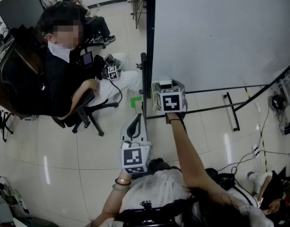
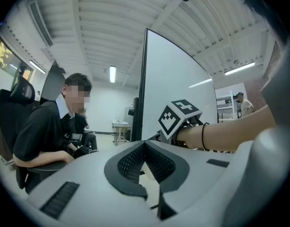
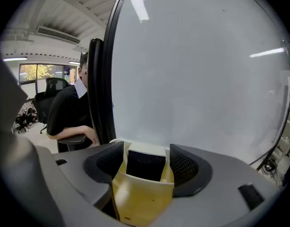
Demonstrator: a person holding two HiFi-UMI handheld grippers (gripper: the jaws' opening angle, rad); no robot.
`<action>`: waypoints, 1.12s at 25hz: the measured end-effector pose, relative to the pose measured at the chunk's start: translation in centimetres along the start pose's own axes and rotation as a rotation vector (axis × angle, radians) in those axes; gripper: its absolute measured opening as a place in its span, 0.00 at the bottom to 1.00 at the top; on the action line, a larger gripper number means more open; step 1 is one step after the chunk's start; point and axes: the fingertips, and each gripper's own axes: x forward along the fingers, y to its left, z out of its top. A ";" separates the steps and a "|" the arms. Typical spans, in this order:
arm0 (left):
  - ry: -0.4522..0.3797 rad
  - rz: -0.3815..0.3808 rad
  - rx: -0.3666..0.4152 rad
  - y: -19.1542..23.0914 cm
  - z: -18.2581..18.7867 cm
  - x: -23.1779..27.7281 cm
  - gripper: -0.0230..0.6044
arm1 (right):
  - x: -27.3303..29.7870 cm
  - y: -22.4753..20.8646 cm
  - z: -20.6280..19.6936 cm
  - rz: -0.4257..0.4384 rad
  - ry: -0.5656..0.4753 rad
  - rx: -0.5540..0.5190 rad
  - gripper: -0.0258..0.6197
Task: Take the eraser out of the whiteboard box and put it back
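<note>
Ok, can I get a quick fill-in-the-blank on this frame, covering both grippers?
1. The right gripper is shut on a yellow-bodied ____.
2. Its felt pad is ____ in colour.
3. The left gripper holds ____.
4. The right gripper points at the ____.

Missing words: eraser; black; nothing; whiteboard.

Whiteboard [image 1: 220, 32]: upright ahead of me, right of the seated person [image 1: 55, 70].
Right gripper [image 1: 164, 86]: at the whiteboard's lower left edge, eraser [image 3: 142, 188] between its fingers.
Left gripper [image 1: 134, 124]: nearer me, to the left.
</note>
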 end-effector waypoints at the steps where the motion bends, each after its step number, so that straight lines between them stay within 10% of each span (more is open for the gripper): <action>1: 0.000 0.004 -0.003 0.2 0.0 0.0 0.04 | -0.8 0.5 0.6 0.000 0.011 0.000 0.51; 7: -0.004 0.013 -0.012 0.8 0.2 -0.1 0.04 | -5.6 2.5 4.2 0.007 -0.009 0.007 0.46; 17: -0.052 -0.010 -0.057 0.4 0.7 0.2 0.04 | -18.2 2.4 8.6 0.069 -0.369 -0.048 0.46; 28: -0.046 -0.070 0.034 -1.6 1.5 1.0 0.04 | -21.4 4.2 5.2 0.118 -0.348 -0.067 0.45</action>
